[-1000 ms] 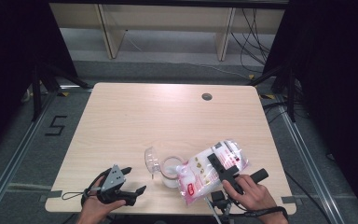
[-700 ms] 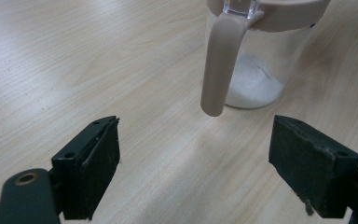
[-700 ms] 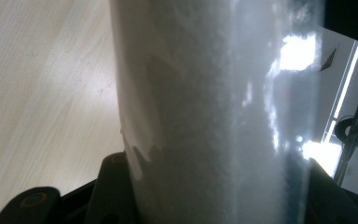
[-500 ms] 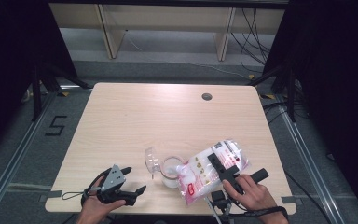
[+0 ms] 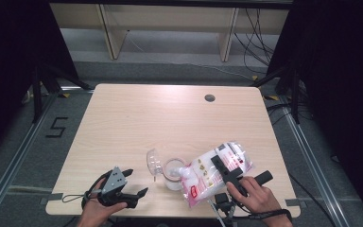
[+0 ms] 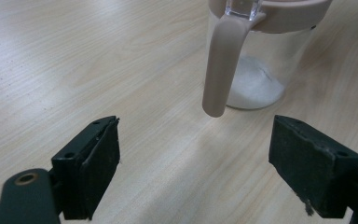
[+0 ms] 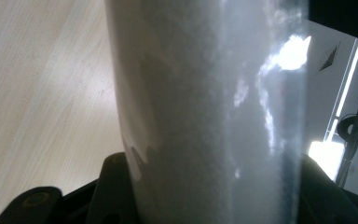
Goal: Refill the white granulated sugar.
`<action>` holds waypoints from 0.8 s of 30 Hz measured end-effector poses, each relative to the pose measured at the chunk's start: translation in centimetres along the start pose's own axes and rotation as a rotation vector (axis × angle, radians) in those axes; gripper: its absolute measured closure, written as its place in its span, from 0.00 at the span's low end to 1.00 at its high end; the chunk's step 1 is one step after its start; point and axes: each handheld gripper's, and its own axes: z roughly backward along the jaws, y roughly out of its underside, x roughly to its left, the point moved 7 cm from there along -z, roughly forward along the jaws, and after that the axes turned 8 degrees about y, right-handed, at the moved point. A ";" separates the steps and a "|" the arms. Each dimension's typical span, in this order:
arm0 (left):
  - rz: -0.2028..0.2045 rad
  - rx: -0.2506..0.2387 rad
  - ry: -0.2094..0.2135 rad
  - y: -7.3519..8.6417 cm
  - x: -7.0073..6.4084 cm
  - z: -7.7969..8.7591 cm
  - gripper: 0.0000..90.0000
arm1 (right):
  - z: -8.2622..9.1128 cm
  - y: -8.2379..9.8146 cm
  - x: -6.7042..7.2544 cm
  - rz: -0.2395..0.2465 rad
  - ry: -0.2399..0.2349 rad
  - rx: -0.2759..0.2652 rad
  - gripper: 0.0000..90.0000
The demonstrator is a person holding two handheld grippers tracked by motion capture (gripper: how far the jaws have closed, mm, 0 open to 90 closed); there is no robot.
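Observation:
A clear jar (image 5: 174,173) with a pink rim stands near the table's front edge, its flip lid (image 5: 152,161) swung open to the left. In the left gripper view the jar (image 6: 265,56) holds a little white powder (image 6: 254,86), and a pink strap (image 6: 221,65) hangs down its side. My right gripper (image 5: 225,169) is shut on a plastic bag of white powder (image 5: 208,176), which tilts with its corner at the jar's mouth. Seen up close, the bag (image 7: 205,107) stands between the jaws of my right gripper (image 7: 214,196). My left gripper (image 5: 137,181) rests open left of the jar, with nothing between its pads (image 6: 103,156).
The wooden table (image 5: 170,118) has a round cable hole (image 5: 210,98) at the back right. Dark curtains stand on both sides, and a shelf frame (image 5: 170,28) is behind the table. A "5" is taped on the floor (image 5: 56,126) at the left.

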 end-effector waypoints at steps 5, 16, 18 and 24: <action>-0.004 0.000 0.001 0.0 -0.1 0.0 0.18 | -0.1 0.2 0.3 -0.025 -0.006 -0.003 0.65; 0.008 -0.002 0.002 0.0 -0.1 -0.1 0.18 | -0.3 0.2 0.9 -0.029 -0.027 -0.012 0.67; -0.001 -0.002 0.001 0.0 0.0 0.0 0.18 | -0.4 0.1 0.6 0.000 -0.022 -0.025 0.67; -0.003 0.002 -0.001 0.0 0.0 0.1 0.18 | -0.2 -0.1 0.6 0.001 -0.011 -0.020 0.67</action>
